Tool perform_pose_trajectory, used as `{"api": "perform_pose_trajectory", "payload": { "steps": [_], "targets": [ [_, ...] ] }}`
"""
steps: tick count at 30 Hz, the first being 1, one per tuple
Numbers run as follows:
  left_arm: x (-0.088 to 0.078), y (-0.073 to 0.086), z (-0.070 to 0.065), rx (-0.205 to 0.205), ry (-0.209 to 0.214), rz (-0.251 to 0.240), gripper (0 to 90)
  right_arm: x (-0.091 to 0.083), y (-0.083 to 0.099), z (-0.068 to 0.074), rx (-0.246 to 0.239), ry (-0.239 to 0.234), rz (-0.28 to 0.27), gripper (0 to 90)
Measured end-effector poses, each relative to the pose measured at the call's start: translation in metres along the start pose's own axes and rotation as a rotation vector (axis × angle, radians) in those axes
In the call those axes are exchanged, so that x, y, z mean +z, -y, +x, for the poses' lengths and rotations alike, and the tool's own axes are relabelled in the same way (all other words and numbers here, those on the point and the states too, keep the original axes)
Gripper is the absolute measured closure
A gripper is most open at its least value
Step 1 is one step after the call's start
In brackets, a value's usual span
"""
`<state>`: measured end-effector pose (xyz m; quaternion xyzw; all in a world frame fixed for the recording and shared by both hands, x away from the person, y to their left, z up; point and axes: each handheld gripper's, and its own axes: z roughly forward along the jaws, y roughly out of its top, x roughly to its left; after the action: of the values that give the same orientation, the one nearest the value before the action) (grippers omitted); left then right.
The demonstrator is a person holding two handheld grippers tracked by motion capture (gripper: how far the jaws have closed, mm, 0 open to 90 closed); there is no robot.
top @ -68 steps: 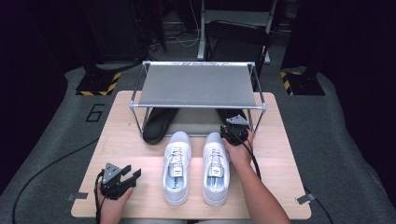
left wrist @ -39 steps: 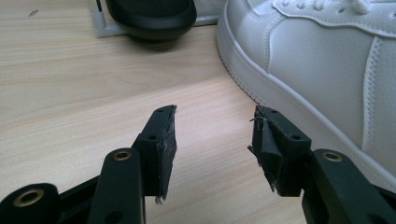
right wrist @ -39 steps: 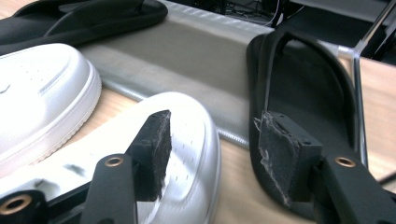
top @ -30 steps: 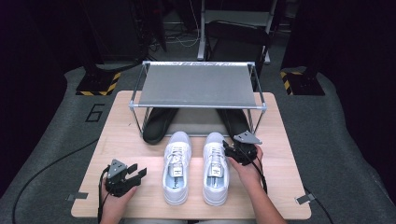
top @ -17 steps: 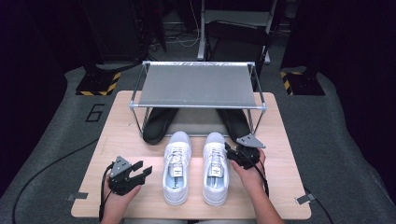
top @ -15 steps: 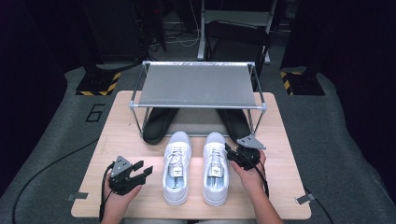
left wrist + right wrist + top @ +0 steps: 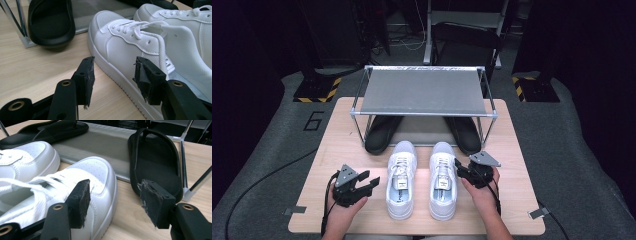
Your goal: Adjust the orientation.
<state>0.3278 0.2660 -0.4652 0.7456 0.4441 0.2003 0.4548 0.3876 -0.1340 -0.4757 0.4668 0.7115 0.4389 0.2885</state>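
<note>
- Two white sneakers sit at lower centre; both grippers flank them, jaws wide, empty.
- Left gripper, right gripper: approach step; next, likely closing on each shoe's side.

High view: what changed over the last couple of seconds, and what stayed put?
The right gripper drew back from the right black slipper to the right white sneaker; the left gripper moved toward the left white sneaker. Both are open, holding nothing. Shoes and rack unmoved.
</note>
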Motion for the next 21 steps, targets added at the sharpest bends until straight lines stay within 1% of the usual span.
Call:
{"api": "perform_pose_trajectory", "payload": {
  "steps": [1, 2, 3, 4, 5, 6, 7, 8, 11, 12, 13, 14, 16, 17, 19, 20, 21],
  "targets": [
    [0.001, 0.000, -0.001, 0.009, -0.004, -0.006, 50.1, -0.001, 0.001, 0.000, -0.002, 0.000, -0.003, 40.6],
    [0.001, 0.000, -0.001, 0.009, -0.004, -0.006, 50.1, -0.002, 0.002, 0.000, 0.000, -0.003, 0.003, 40.6],
    [0.002, -0.001, -0.002, 0.005, 0.004, -0.005, 50.1, -0.004, 0.002, 0.000, 0.003, 0.002, 0.004, 40.6],
    [0.002, -0.001, -0.002, 0.005, 0.004, -0.005, 50.1, -0.005, 0.003, 0.000, 0.000, -0.003, 0.001, 40.6],
    [0.002, -0.001, -0.004, -0.004, 0.003, -0.007, 50.1, -0.005, 0.003, 0.000, 0.000, -0.003, 0.001, 40.6],
    [0.002, -0.003, -0.003, -0.013, 0.025, 0.013, 50.1, -0.008, 0.004, 0.000, 0.003, -0.003, -0.001, 40.6],
    [0.002, -0.004, -0.004, -0.021, 0.033, 0.007, 50.1, -0.011, 0.006, 0.001, 0.004, 0.003, -0.015, 40.6],
    [0.003, -0.005, -0.005, -0.025, 0.042, 0.012, 50.1, -0.011, 0.006, 0.001, 0.004, 0.003, -0.015, 40.6],
    [0.006, -0.010, -0.010, -0.026, 0.051, 0.004, 50.2, -0.016, 0.008, 0.001, -0.001, 0.015, -0.023, 40.7],
    [0.006, -0.010, -0.010, -0.026, 0.051, 0.004, 50.1, -0.016, 0.008, 0.001, -0.001, 0.015, -0.023, 40.7],
    [0.005, -0.011, -0.012, -0.029, 0.057, 0.008, 50.0, -0.017, 0.009, 0.001, 0.008, 0.009, -0.040, 40.7],
    [0.005, -0.012, -0.013, -0.029, 0.066, 0.013, 50.0, -0.017, 0.009, 0.001, 0.008, 0.009, -0.040, 40.7],
    [0.006, -0.014, -0.016, -0.038, 0.079, 0.007, 49.7, -0.018, 0.010, 0.000, 0.013, 0.007, -0.040, 40.7],
    [0.007, -0.014, -0.019, -0.054, 0.083, -0.001, 49.2, -0.020, 0.011, 0.000, 0.014, 0.002, -0.033, 40.7],
    [0.011, -0.015, -0.022, -0.042, 0.092, 0.023, 49.0, -0.019, 0.011, 0.000, 0.014, 0.006, -0.029, 40.7],
    [0.013, -0.014, -0.024, -0.050, 0.092, 0.031, 48.9, -0.019, 0.012, 0.000, 0.008, 0.002, -0.028, 40.6],
    [0.018, -0.014, -0.028, -0.045, 0.091, 0.047, 49.0, -0.020, 0.013, 0.000, 0.013, 0.007, -0.024, 40.7]
  ]
}}
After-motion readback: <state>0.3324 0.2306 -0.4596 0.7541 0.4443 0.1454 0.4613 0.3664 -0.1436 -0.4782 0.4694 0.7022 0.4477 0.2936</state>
